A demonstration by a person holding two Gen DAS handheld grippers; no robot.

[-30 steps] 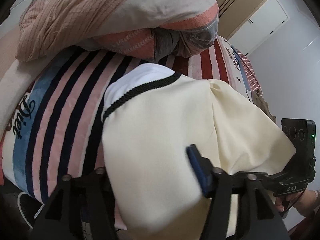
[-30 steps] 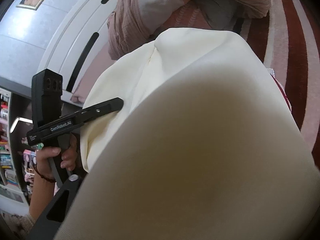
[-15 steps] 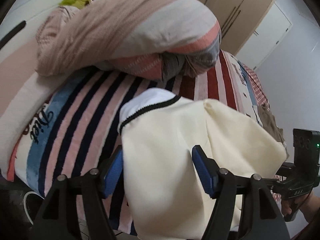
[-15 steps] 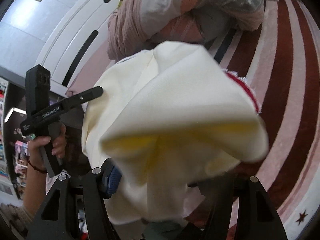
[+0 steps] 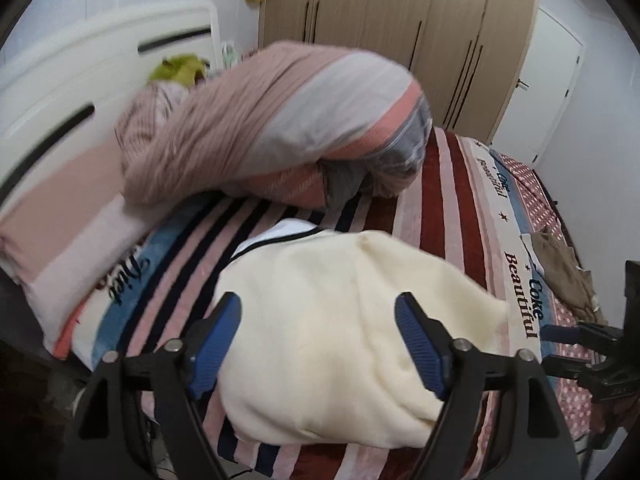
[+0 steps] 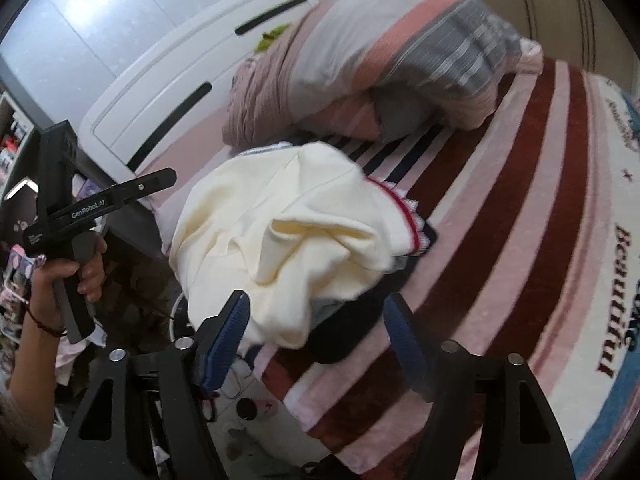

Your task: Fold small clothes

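Left wrist view: left gripper (image 5: 318,344) with its blue-padded fingers (image 5: 418,344) spread wide, holding nothing. Below and between them lies the cream garment (image 5: 340,320), bunched in a mound on the striped blanket (image 5: 452,208) near the bed's front edge. A black-trimmed white collar (image 5: 280,236) shows at its far side. Behind it, a rolled duvet (image 5: 280,120) in pink, grey and coral bands. Pink pillow (image 5: 60,220) at far left against the white headboard (image 5: 100,92). Small tan garment (image 5: 560,268) lies well apart on the right part of the bed. Wooden wardrobe (image 5: 400,28) at the back. The right gripper (image 5: 560,344) enters from the right edge; its tips appear parted, nothing between them.

Right wrist view: right gripper (image 6: 316,336) spread open and empty, fingers (image 6: 228,332) framing the near end of the cream garment (image 6: 280,224). Garment is crumpled, with a red-and-white ribbed hem (image 6: 404,216) turned up on its right side and dark fabric (image 6: 352,328) under its near edge. Left gripper (image 6: 160,180) is held at far left by the person's left hand (image 6: 80,268), clear of the cloth.
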